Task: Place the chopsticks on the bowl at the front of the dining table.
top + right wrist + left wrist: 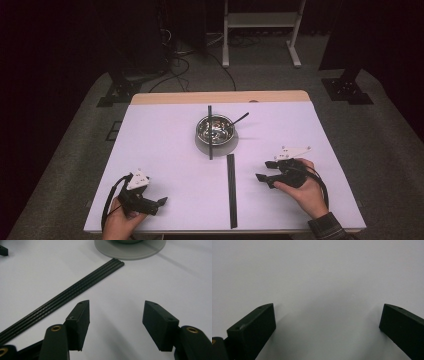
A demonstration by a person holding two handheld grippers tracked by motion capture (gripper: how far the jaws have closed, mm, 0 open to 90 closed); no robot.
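A shiny metal bowl (pixel 215 129) stands on a grey round mat (pixel 216 145) at the table's middle back, with a black utensil (pixel 241 118) leaning out of it. A thin black bar (pixel 210 131) lies across the bowl. A wider black ribbed strip (pixel 231 190) (pixel 62 298) lies flat in front of the mat (pixel 130 250). My right gripper (pixel 264 171) (pixel 116 320) rests on the table right of the strip, open, nothing between its jaws. My left gripper (pixel 161 203) (pixel 327 322) sits at the front left, open over bare table.
The white table (pixel 165 145) has a wooden back edge (pixel 220 97). Cables trail from both grippers. A white metal frame (pixel 260 30) and dark stands are on the floor behind the table.
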